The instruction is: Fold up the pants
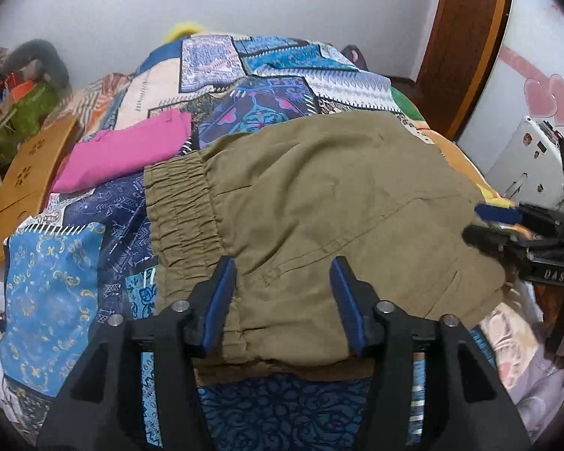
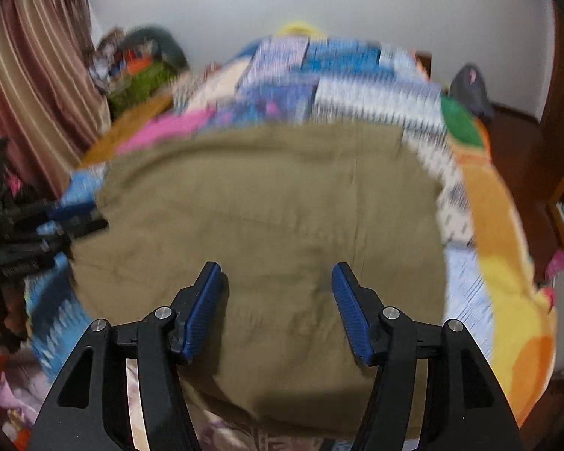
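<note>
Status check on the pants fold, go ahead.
Left claw open, right claw open, both over the cloth, nothing gripped. Olive pants lying folded on the patchwork bedspread. Pink garment beside the waistband, not in the way.

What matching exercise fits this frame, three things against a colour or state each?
Things:
1. pants
2. folded cloth
3. left gripper

Descriptions:
A. pink, lying on the bedspread beyond the waistband
B. jaws apart, nothing clamped
C. olive, spread flat, elastic waistband showing

Pairs: 1-C, 2-A, 3-B
</note>
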The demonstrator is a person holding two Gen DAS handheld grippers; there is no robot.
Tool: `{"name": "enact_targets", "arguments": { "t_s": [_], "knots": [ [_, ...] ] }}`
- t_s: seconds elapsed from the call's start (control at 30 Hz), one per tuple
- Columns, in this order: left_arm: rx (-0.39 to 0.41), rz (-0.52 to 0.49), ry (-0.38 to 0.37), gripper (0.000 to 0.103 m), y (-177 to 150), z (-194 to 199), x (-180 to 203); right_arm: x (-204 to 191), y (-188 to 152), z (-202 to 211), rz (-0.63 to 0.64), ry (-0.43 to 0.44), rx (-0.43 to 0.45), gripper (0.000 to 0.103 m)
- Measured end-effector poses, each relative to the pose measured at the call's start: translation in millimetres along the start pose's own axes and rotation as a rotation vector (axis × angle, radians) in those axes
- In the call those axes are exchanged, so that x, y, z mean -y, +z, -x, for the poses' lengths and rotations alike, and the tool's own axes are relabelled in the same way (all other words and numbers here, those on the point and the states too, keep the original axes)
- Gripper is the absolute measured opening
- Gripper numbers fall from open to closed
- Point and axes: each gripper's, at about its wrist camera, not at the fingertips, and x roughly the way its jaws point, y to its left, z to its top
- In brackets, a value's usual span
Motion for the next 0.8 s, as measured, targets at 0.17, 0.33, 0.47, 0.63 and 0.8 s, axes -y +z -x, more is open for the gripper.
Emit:
{"name": "enact_targets", "arguments": {
  "t_s": [0.17,0.33,0.47,0.63,0.8],
  "knots": [
    [-0.013,0.048,-0.008,0.076,-5,7,-18,14,-8,16,-0.020,0.025,-0.031,0.060],
    [0.006,0.092,0.017,0.076,11,26,-45,28,-1,29,0.013,-0.036,-0.053,0.061],
    [0.028,0.115,0.066,0.076,36,25,-66,43,26,36,0.000,-0.081,0.001,0.061],
    [-0.004,0.149,0.080,0.076,70,-6,-85,66,59,26,-0.014,-0.125,0.050,0.061],
    [-0.040,0.075,0.090,0.078,94,-45,-76,86,91,-7,-0.031,-0.131,0.046,0.064]
  ]
}}
